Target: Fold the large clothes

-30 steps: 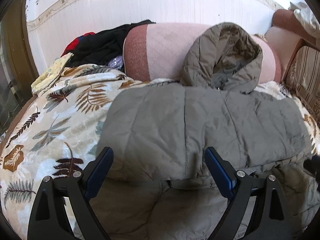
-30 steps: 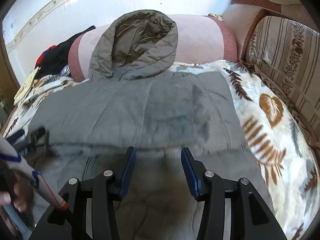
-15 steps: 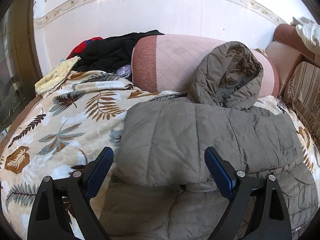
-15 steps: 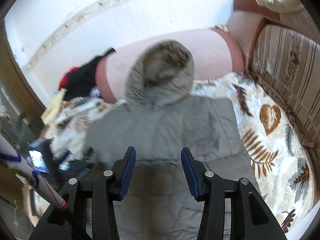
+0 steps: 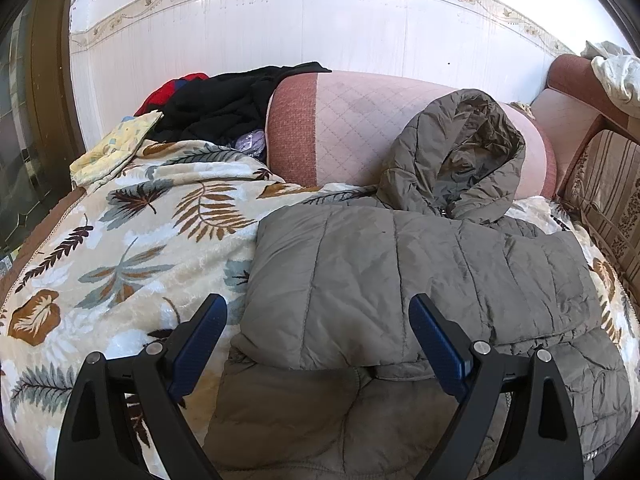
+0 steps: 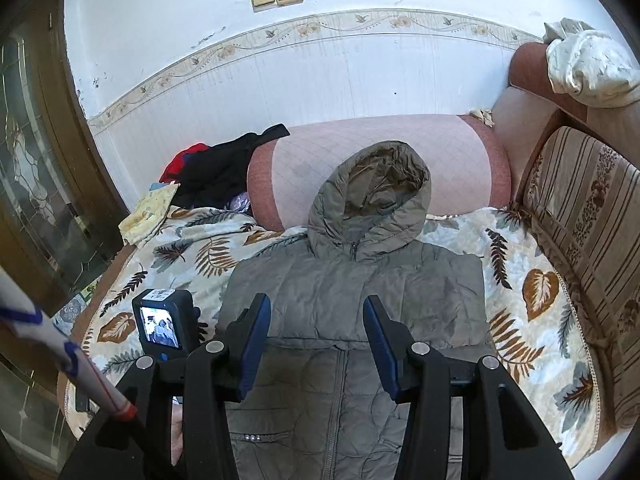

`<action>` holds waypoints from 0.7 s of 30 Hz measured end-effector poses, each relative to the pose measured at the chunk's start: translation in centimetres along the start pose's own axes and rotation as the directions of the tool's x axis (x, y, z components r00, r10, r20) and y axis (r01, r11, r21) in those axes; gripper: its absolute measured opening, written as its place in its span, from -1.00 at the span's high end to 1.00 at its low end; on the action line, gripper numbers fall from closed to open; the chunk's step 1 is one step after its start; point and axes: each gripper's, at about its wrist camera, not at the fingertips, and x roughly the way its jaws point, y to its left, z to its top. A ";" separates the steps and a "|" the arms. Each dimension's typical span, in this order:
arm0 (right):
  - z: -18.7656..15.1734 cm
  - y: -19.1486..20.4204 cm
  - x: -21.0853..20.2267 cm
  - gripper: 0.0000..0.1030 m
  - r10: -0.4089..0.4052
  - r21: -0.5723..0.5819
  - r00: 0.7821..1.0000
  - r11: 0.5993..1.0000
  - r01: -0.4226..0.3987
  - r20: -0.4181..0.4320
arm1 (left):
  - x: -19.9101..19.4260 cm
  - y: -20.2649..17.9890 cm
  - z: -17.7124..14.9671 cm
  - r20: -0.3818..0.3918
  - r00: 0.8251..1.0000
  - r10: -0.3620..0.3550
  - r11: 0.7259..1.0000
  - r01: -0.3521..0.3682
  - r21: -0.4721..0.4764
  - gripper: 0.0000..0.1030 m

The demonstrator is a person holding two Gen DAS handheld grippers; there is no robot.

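The near hem of the grey-green quilted hooded jacket (image 6: 352,304) is cut off behind the right tongs (image 6: 316,344). It lies zip-up on the leaf-patterned blanket (image 5: 120,248), sleeves folded across the chest, hood propped against the pink bolster cushion (image 5: 352,120). Left tongs (image 5: 318,344) spread wide, right half spread, both empty.

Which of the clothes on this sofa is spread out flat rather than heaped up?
The grey hooded jacket, laid flat on the leaf-print blanket. The black garment and red garment sit bunched beside the pink armrest.
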 end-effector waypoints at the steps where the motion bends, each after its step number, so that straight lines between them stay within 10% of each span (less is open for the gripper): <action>1: 0.0 0.0 0.0 -0.01 0.000 -0.002 1.000 1.000 0.000 0.000 | 0.1 -0.1 0.0 -0.005 1.000 0.002 1.000 -0.002 0.002 -0.78; 21: 4.9 -10.2 12.2 -0.06 -0.061 0.050 0.995 0.997 0.065 -0.073 | 3.6 -2.1 -0.4 -0.058 0.998 -0.021 0.998 0.024 0.054 -0.78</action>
